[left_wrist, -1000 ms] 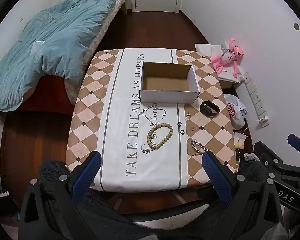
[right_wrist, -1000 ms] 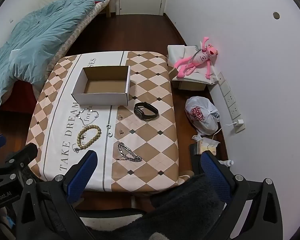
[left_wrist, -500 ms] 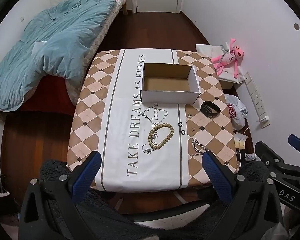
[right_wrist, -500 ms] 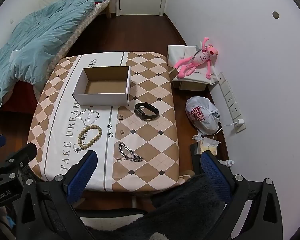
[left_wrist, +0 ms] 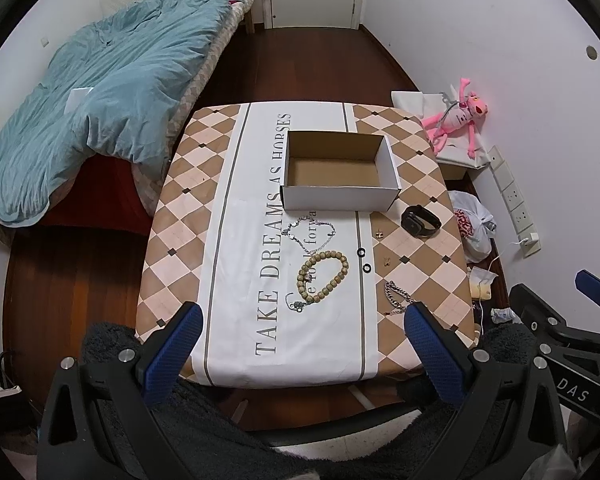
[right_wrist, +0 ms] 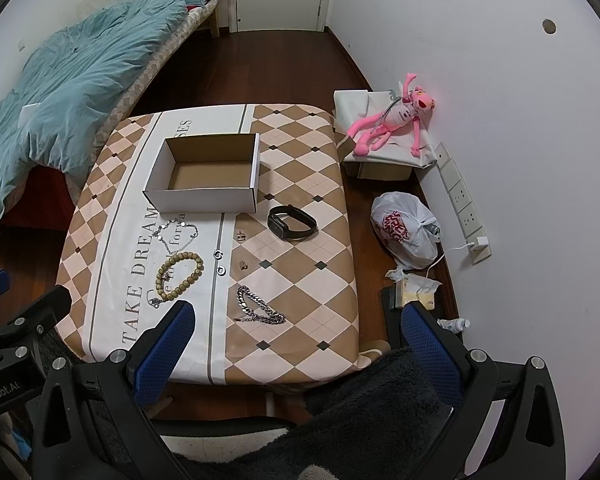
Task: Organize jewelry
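Observation:
An empty white cardboard box [left_wrist: 340, 174] [right_wrist: 206, 176] stands on the checked tablecloth [left_wrist: 188, 200]. In front of it lie a thin silver necklace [left_wrist: 310, 234] [right_wrist: 176, 234], a wooden bead bracelet [left_wrist: 322, 276] [right_wrist: 179, 271], two small rings [left_wrist: 364, 260] [right_wrist: 220, 263], small earrings [right_wrist: 242, 250], a silver chain bracelet [left_wrist: 398, 298] [right_wrist: 258, 306] and a black watch band [left_wrist: 420, 221] [right_wrist: 291, 222]. My left gripper [left_wrist: 300, 344] and right gripper [right_wrist: 296, 340] are both open and empty, held high above the table's near edge.
A bed with a blue duvet [left_wrist: 100, 92] stands left of the table. A pink plush toy [right_wrist: 392, 120] on a white box, a white plastic bag [right_wrist: 404, 230] and a wall socket strip [right_wrist: 462, 204] are at the right by the wall.
Both views have shifted only slightly; the table sits a little lower and nearer in frame. The jewelry and box have not moved.

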Demonstrator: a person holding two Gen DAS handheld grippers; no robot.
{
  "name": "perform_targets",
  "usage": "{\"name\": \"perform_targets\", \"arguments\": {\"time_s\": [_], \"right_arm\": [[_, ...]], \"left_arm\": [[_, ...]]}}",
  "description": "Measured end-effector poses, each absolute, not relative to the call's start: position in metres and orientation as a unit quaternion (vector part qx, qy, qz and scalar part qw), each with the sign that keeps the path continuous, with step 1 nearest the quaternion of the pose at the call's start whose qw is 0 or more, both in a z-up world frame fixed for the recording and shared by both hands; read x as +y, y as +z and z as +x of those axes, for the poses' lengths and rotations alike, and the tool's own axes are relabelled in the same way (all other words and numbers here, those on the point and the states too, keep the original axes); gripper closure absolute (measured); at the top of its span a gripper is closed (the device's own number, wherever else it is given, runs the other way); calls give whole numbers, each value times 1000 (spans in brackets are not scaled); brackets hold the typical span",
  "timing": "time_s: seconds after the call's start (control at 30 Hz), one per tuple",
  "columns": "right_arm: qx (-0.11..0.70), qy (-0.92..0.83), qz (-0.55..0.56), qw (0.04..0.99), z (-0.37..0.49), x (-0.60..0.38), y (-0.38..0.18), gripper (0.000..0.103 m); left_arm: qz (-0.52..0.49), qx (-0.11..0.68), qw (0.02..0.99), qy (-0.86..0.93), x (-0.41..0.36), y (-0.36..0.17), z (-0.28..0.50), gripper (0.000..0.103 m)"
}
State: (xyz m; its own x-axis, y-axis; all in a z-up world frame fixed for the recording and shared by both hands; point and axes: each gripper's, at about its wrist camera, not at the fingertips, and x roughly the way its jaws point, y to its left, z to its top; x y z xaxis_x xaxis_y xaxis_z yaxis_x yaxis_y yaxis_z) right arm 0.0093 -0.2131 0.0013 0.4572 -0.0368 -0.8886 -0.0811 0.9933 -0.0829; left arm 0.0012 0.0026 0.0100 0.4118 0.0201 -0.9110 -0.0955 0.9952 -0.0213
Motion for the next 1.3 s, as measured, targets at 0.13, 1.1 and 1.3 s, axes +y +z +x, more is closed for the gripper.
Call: {"name": "perform_targets", "arguments": {"time_s": [0.13,1.1,1.3], "right_arm": [[521,12,-57,852,9,-214,0,0],[521,12,-53,852,13,-216,0,0],[521,12,-52,852,13,-215,0,0]], "left_arm": [[-31,538,842,36,2,10,1,0],[-25,536,843,42,3,5,3,0],[-24,536,843,41,2,6,4,0]]}}
